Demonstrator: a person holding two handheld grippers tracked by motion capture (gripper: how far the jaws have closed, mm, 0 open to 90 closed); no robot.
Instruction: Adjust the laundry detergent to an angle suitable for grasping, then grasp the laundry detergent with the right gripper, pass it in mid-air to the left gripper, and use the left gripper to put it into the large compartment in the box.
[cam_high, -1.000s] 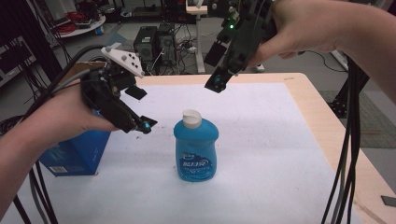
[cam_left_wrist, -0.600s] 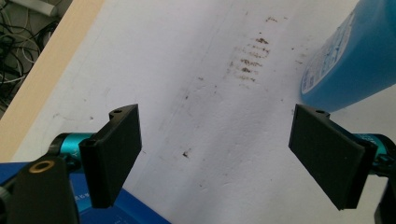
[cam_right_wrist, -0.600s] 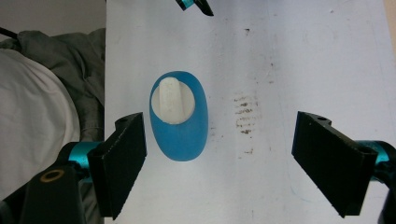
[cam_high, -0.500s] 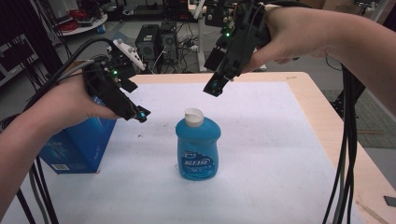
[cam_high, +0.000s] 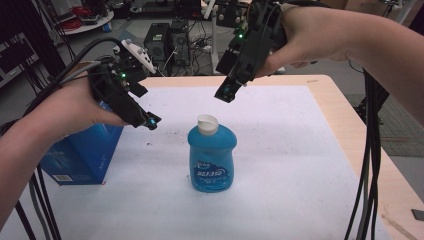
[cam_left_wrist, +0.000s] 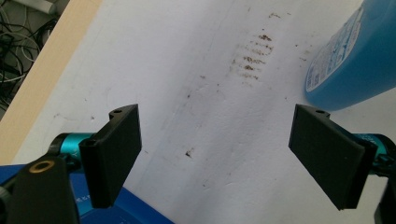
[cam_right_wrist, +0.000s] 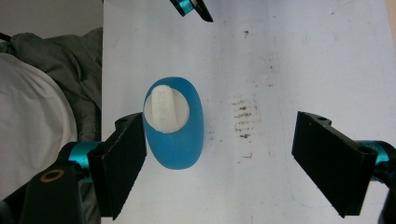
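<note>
Blue bottle with its white cap stands upright on the white-covered table, between the two tools and touched by neither. Left tool hangs beside it, jaws wide apart and empty, over a blue box (at the table's left edge). Right tool hovers above the cap, jaws likewise spread, holding nothing.

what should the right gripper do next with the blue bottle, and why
Probably lower the right gripper straight down and centre it over the white cap. Its jaws stand open and empty above the upright blue bottle, and in the right gripper view the bottle sits off to one jaw's side rather than midway between them.
</note>
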